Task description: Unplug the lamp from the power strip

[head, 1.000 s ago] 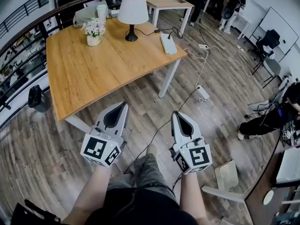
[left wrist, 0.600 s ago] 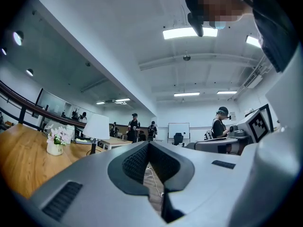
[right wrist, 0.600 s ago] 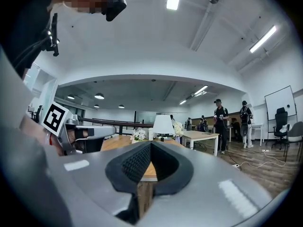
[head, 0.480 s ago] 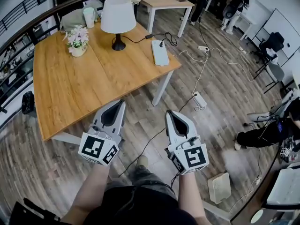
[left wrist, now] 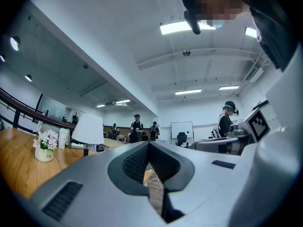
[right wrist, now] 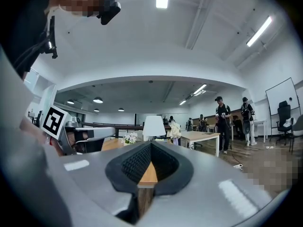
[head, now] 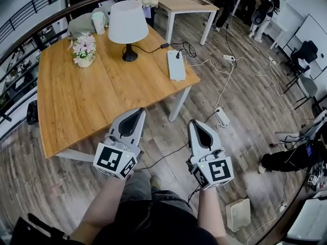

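Currently, step: approach; lamp plug (head: 179, 55) is sitting in power strip (head: 176, 68).
Fingers: left gripper (head: 138, 111), right gripper (head: 194, 122) hovering shut, empty.
Next, likely: reaching across tabletop (head: 92, 101), opening around lamp plug.

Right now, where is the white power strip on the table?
In the head view, the white power strip lies near the right edge of the wooden table, just right of the lamp, with a black plug at its far end.
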`<state>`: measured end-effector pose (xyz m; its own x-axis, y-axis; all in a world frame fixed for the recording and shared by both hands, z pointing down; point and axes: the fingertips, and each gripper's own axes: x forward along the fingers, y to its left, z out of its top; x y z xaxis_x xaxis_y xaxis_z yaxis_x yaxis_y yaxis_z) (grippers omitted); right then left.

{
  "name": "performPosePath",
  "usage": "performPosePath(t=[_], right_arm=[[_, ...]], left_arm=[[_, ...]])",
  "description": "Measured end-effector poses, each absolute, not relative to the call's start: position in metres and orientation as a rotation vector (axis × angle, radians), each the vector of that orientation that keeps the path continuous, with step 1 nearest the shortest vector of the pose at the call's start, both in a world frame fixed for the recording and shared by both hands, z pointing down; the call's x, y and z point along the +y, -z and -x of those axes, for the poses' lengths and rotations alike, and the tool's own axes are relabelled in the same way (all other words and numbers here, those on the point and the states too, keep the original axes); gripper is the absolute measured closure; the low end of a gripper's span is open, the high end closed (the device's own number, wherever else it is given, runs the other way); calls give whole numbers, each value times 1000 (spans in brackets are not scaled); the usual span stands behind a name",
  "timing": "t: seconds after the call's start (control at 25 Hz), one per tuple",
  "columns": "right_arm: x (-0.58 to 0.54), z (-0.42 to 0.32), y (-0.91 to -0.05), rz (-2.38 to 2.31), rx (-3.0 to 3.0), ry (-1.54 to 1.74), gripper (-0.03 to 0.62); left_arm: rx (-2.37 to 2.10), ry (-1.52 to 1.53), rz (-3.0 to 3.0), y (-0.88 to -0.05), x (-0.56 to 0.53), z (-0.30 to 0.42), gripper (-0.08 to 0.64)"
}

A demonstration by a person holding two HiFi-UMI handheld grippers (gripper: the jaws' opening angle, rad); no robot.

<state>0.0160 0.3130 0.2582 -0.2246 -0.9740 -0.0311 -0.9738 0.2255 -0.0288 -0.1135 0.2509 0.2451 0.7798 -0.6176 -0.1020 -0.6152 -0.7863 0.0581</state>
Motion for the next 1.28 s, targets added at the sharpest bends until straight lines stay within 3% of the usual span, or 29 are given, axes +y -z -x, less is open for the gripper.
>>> performPosePath(t=[0.4, 1.28], right_arm=[[278, -48, -280, 1970, 2379, 116, 584], [84, -90, -296, 2074, 2341, 229, 584]], left_arm=[[-1002, 142, -2926, -261, 208, 89, 566], [-730, 132, -2938, -268, 23, 15, 566]])
